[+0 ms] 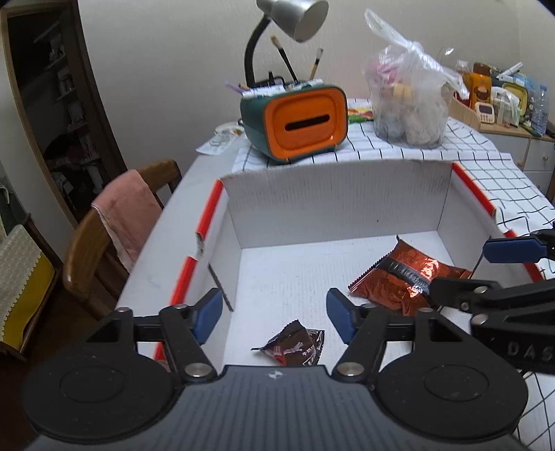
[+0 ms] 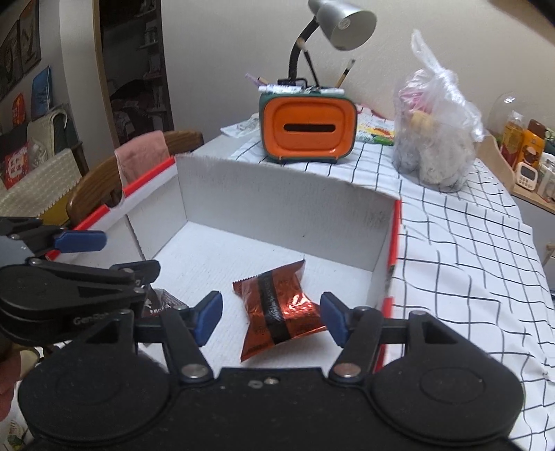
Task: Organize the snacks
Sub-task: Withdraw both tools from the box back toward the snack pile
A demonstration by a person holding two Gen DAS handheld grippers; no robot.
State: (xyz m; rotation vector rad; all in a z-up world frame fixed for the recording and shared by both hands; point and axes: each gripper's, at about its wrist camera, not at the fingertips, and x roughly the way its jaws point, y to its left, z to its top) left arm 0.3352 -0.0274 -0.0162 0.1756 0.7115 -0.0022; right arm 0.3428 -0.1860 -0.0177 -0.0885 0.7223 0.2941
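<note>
Snacks: 2 in your white box point(image 1: 333, 204) — 1 red foil packet point(image 2: 279, 305) on the floor right of centre, 1 dark brown packet point(image 1: 295, 348) at the near edge | Your tongs: 2 — left gripper point(image 1: 274, 317) wide apart, empty, above the brown packet; right gripper point(image 2: 270, 317) wide apart, empty, straddling the red one untouched | Beyond: 1 orange tissue holder point(image 1: 300, 123), 1 lamp point(image 1: 295, 17), 1 plastic bag point(image 1: 409, 100).
</note>
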